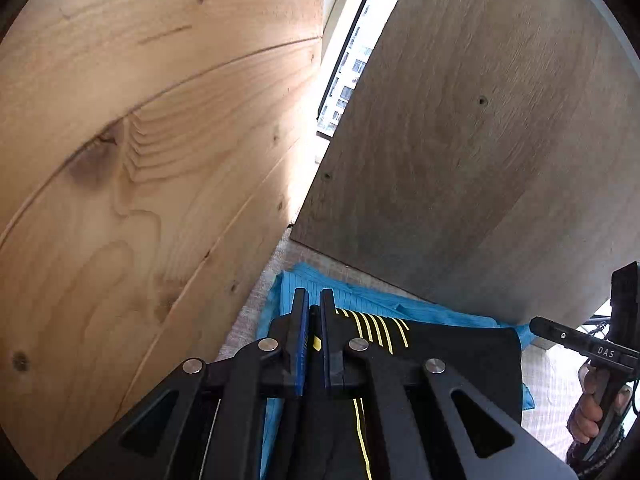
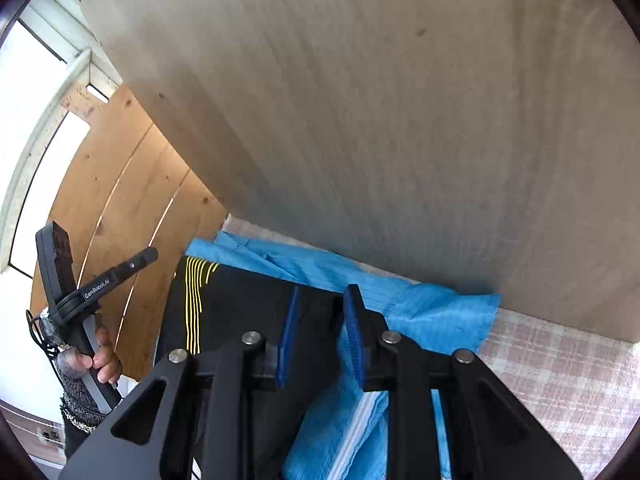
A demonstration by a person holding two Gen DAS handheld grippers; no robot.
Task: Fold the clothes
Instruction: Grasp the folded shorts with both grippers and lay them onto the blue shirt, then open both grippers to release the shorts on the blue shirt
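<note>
Between the left hand-held gripper [image 1: 314, 300] fingers sits black garment [image 1: 460, 352].

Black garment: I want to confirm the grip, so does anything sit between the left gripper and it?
Nothing visible does: the left gripper is nearly closed directly on the black garment, which lies over the blue garment.

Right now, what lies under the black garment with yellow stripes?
A blue garment lies under the black garment and sticks out along its far and right edges. Its covered part cannot be seen. Checked cloth shows beyond.
</note>
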